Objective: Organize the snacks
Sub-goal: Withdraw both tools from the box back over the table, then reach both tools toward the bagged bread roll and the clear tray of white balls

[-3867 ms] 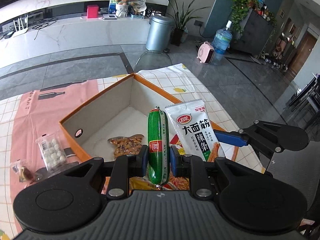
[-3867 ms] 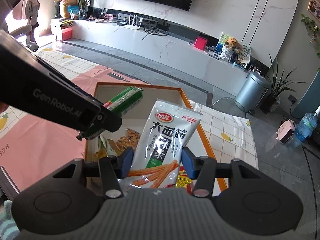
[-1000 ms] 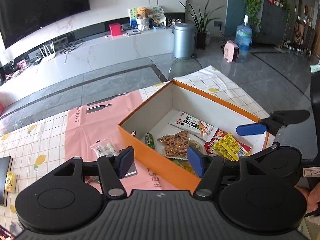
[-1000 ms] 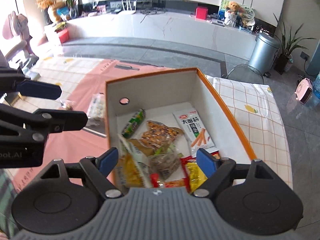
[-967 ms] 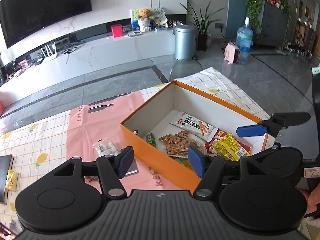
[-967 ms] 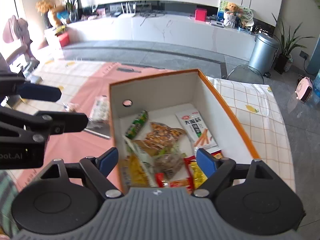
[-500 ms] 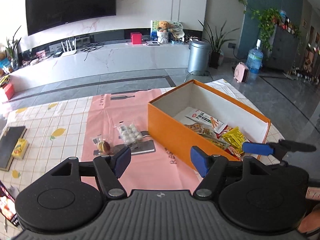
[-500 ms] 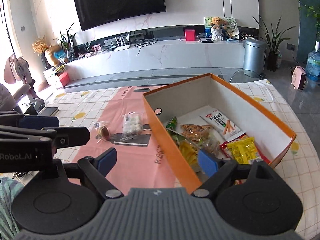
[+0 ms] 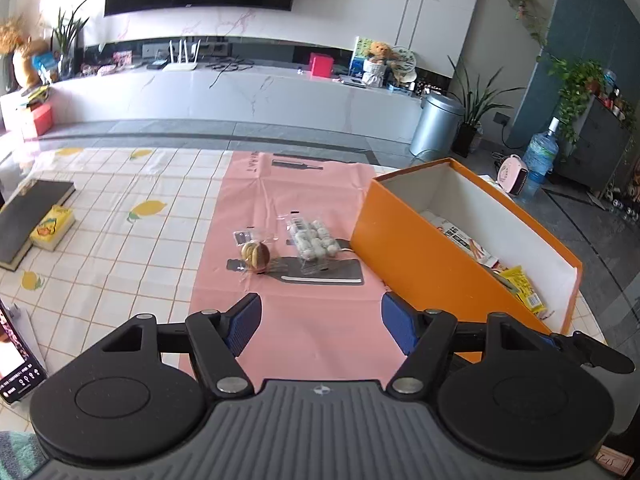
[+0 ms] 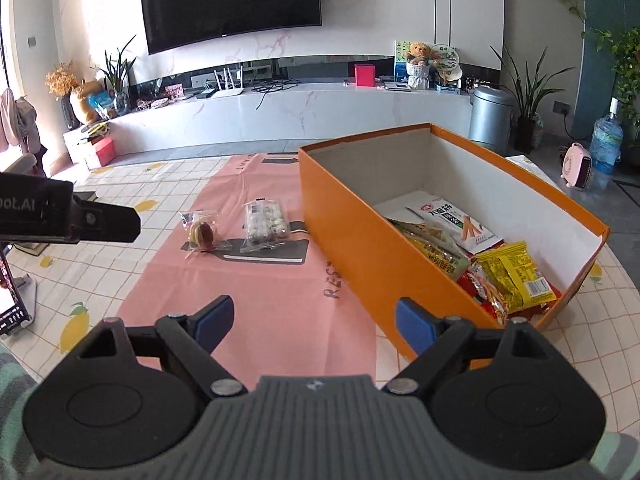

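Observation:
An orange box (image 9: 424,256) stands on the table at the right; it also shows in the right wrist view (image 10: 352,240). Several snack packets lie inside, among them a white strip packet (image 10: 452,222) and a yellow packet (image 10: 516,276). On the pink mat lie a clear bag of white balls (image 9: 311,240) (image 10: 265,220) and a small wrapped round snack (image 9: 255,254) (image 10: 202,233). My left gripper (image 9: 320,326) is open and empty, above the mat in front of these two. My right gripper (image 10: 314,324) is open and empty, near the box's near corner.
A pink mat (image 9: 296,320) lies over a checked tablecloth (image 9: 120,248). A dark book (image 9: 28,216) and a yellow pack (image 9: 54,226) lie at the far left. A phone screen (image 9: 12,352) stands at the left edge. The left gripper's arm (image 10: 68,212) shows left in the right wrist view.
Both grippers let go of the green sausage and the strip packet into the box, then drew back and to the left. The two loose snacks on the mat now lie ahead.

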`<action>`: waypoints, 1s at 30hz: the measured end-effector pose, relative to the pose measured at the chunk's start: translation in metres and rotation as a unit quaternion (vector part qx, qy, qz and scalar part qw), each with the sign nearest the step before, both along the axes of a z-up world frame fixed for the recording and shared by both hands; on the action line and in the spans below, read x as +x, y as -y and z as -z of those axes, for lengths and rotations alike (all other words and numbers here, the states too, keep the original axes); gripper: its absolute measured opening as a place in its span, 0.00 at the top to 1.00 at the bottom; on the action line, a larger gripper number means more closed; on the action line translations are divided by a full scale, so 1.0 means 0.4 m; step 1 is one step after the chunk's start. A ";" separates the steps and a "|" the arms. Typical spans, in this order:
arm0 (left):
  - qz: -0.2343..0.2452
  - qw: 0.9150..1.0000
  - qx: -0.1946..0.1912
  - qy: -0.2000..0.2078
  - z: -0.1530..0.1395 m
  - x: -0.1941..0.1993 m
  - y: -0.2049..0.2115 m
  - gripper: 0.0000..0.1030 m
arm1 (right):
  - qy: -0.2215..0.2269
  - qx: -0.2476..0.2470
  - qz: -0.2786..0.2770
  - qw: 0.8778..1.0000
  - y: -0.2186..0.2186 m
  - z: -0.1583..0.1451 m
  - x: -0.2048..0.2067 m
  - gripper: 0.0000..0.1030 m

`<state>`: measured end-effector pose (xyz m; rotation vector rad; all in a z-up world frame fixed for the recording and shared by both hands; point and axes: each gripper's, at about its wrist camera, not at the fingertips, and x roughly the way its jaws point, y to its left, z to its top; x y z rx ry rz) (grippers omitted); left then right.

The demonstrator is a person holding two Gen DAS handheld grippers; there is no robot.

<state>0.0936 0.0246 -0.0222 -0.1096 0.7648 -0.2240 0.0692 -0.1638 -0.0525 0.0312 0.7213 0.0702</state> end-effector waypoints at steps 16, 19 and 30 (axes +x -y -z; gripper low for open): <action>-0.037 0.996 -0.039 -0.076 0.113 0.178 -0.076 0.25 | -0.018 -0.033 -0.050 0.998 -0.097 0.064 0.183 0.30; -0.043 0.995 -0.040 -0.085 0.134 0.209 -0.088 0.25 | -0.026 -0.036 -0.058 0.997 -0.105 0.085 0.222 0.31; -0.057 0.994 -0.044 -0.078 0.220 0.328 -0.098 0.26 | -0.034 -0.044 -0.085 0.995 -0.142 0.170 0.372 0.42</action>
